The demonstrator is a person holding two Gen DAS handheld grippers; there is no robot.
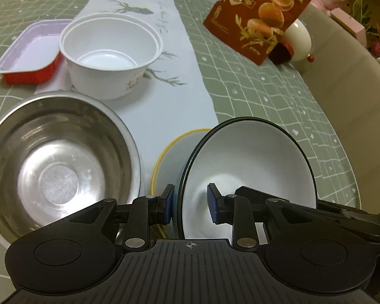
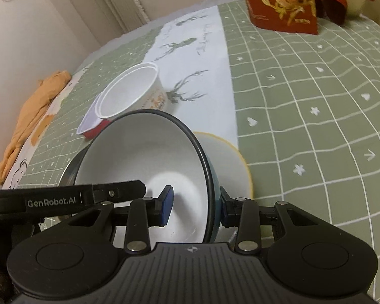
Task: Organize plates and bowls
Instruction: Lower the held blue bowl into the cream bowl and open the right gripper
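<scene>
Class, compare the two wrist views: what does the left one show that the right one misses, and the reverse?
Only the left wrist view shows the inside of the steel bowl. Only the right wrist view shows the orange cloth and the window. Both show the dark-rimmed bowl, the yellow-rimmed bowl, the white paper bowl, the red tray and the snack pouch.
</scene>
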